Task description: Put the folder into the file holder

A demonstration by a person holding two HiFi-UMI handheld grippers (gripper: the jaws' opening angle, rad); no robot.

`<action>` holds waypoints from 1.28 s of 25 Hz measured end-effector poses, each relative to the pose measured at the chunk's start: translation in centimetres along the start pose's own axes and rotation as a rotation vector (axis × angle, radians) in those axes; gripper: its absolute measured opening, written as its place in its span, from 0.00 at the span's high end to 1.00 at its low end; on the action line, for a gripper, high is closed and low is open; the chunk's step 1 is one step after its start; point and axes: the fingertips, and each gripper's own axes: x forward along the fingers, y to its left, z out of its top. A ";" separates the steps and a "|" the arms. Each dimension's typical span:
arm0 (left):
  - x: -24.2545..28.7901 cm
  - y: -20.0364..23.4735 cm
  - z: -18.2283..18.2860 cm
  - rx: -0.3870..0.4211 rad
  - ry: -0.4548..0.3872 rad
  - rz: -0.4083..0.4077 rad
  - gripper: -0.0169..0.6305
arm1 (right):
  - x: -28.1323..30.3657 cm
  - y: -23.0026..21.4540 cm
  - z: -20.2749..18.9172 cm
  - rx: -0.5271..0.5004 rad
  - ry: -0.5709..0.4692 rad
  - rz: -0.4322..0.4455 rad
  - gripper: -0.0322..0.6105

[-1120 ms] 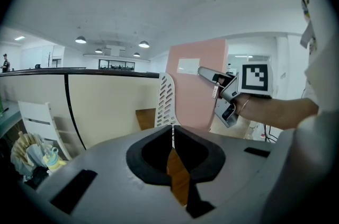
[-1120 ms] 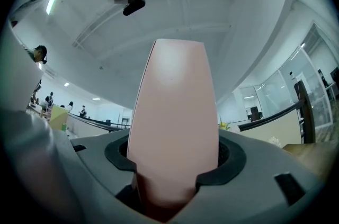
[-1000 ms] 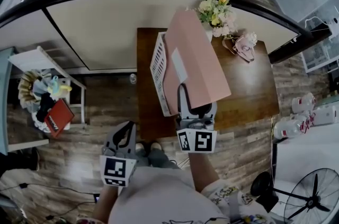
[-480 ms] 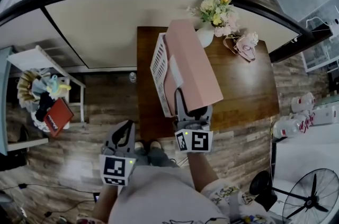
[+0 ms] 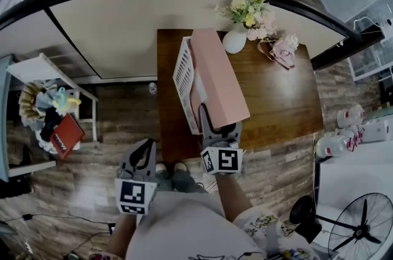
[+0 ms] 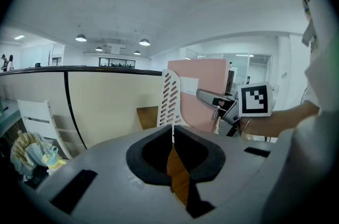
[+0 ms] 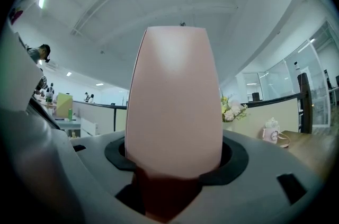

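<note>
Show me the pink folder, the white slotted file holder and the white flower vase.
pink flat folder (image 5: 222, 75): head view, its broad face.
white slotted plastic file holder (image 5: 182, 74): head view, its slotted side wall.
white round vase (image 5: 234, 42): head view, its body below the flowers.

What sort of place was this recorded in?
Most likely an open-plan office: a wooden desk carrying a white file holder, a long curved partition behind it, and glass-walled rooms farther back.

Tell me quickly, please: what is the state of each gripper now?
Left gripper: closed, holding nothing.
Right gripper: closed on the pink folder.
</note>
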 end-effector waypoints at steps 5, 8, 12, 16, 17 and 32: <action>-0.1 0.4 -0.2 -0.009 0.002 0.007 0.95 | 0.2 0.2 -1.3 0.000 0.033 0.008 0.53; -0.4 0.5 -0.2 -0.006 0.003 0.011 0.95 | 0.1 0.2 -1.9 0.002 0.053 0.009 0.53; -0.6 0.5 -0.4 -0.007 0.004 0.014 0.95 | -0.1 0.3 -2.5 -0.005 0.079 0.016 0.53; -0.7 0.5 -0.5 -0.003 0.005 0.012 0.95 | -0.2 0.9 -3.1 0.002 0.103 0.026 0.52; -0.7 0.5 -0.5 -0.001 0.004 0.011 0.95 | -0.2 0.9 -3.2 0.001 0.105 0.027 0.52; -1.4 -0.4 -0.1 0.012 -0.014 0.019 0.95 | -1.4 1.1 -3.0 -0.006 0.130 0.080 0.49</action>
